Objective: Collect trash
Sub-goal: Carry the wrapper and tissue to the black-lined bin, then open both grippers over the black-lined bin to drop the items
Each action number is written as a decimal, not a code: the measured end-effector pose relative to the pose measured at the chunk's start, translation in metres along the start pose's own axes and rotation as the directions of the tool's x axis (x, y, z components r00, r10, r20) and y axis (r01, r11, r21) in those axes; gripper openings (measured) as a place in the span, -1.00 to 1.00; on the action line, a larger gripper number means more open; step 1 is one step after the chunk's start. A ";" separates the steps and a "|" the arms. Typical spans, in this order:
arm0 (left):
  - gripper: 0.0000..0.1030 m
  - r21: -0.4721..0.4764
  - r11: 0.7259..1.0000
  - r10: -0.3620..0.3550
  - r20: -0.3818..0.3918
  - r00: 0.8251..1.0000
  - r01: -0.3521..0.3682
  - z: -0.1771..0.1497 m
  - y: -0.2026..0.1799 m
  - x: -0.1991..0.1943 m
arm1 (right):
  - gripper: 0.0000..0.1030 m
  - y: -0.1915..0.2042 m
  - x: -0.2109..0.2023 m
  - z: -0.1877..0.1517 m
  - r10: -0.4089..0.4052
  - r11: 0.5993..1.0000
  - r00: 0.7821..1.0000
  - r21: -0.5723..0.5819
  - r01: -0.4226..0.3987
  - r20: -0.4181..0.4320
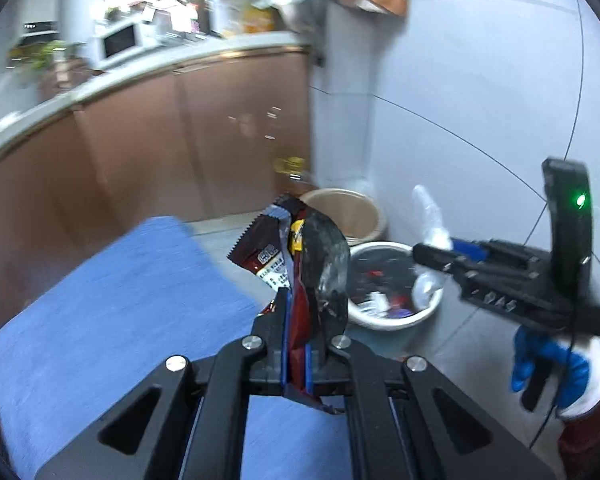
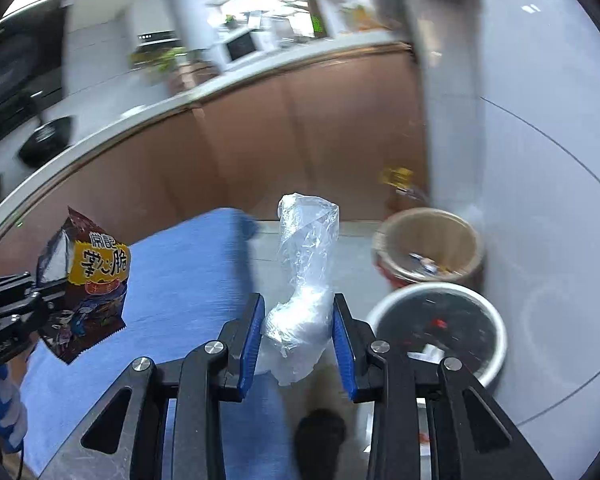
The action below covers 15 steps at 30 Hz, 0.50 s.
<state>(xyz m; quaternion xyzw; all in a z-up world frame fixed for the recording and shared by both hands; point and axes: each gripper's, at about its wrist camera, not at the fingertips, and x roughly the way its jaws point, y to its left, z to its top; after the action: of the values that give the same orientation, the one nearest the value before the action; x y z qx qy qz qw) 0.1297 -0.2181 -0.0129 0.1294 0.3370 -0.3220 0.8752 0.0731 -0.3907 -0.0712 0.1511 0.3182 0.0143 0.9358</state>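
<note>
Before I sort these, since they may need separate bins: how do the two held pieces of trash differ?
The snack wrapper is opaque, dark red, printed and flat; the plastic bag is clear, unprinted and bunched up. The left tongs pinch the wrapper nearly shut; the right tongs stand wider around the bag. Both are held upright.

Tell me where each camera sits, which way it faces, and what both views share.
Left wrist: on the left gripper, looking along its jaws, shut on a snack wrapper, down toward the bins; the right gripper and gloved hand show at right.
Right wrist: on the right gripper, jaws shut on a plastic bag; the left gripper with the wrapper shows at left.
Shared: white bin, tan bin, blue mat, counter.
</note>
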 end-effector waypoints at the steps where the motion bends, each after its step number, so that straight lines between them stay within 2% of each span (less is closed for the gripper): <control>1: -0.90 0.001 1.000 -0.024 -0.011 1.000 0.024 0.006 -0.005 0.013 | -0.39 -0.012 0.005 0.000 -0.024 1.000 1.000 0.014 0.024 -0.004; 4: -0.90 -0.023 0.993 -0.114 -0.058 0.992 0.113 0.027 -0.024 0.068 | -0.39 -0.051 0.025 -0.002 -0.091 0.994 0.995 0.060 0.093 -0.031; 8: -0.88 -0.087 0.974 -0.217 -0.124 0.968 0.207 0.049 -0.041 0.141 | -0.39 -0.091 0.057 -0.005 -0.166 0.981 0.983 0.092 0.173 -0.082; 10: -0.88 -0.110 0.965 -0.253 -0.140 0.957 0.239 0.053 -0.048 0.168 | -0.35 -0.105 0.071 -0.010 -0.186 0.975 0.976 0.101 0.197 -0.111; 15: -0.86 -0.143 0.952 -0.294 -0.183 0.938 0.270 0.057 -0.065 0.223 | -0.34 -0.135 0.106 -0.021 -0.229 0.961 0.957 0.112 0.251 -0.178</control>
<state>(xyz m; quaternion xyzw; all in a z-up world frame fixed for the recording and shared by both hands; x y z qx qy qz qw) 0.2421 -0.3993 -0.1210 0.0609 0.4570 -0.4094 0.7873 0.1358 -0.5004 -0.1889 0.1717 0.4099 -0.1087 0.8892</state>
